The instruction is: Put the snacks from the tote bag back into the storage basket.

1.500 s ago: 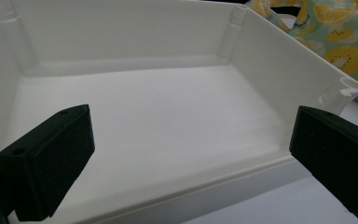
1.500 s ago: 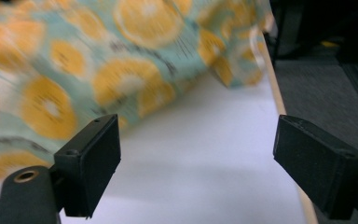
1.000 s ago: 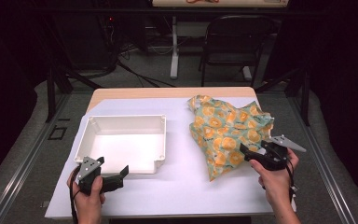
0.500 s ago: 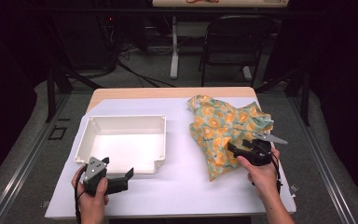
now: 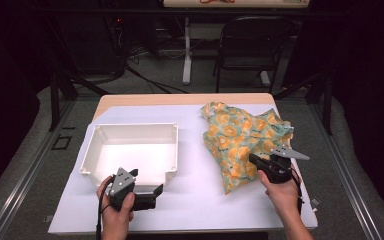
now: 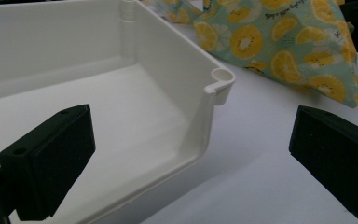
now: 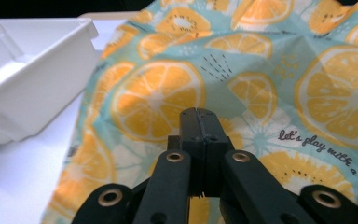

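Observation:
A crumpled teal cloth printed with orange slices (image 5: 240, 135) lies on the right half of the white table mat. My right gripper (image 5: 253, 159) sits over its near right part, jaws shut. In the right gripper view the closed tips (image 7: 198, 114) rest against the cloth (image 7: 168, 93), and I see no fabric between them. A white plastic tray (image 5: 130, 126) stands empty on the left. My left gripper (image 5: 155, 193) hovers open by the tray's near right corner. The left gripper view shows its jaws (image 6: 191, 154) wide apart, either side of that corner (image 6: 219, 77), with the cloth (image 6: 279, 37) beyond.
The white mat (image 5: 195, 200) covers a wooden table (image 5: 180, 99). Bare mat lies between tray and cloth and along the front edge. A dark folding chair (image 5: 252, 45) and a desk leg (image 5: 186, 50) stand on the floor behind the table.
My right gripper has slid left and forward onto the cloth's near part. The left gripper has shifted slightly right toward the tray's corner. The cloth and tray stay put.

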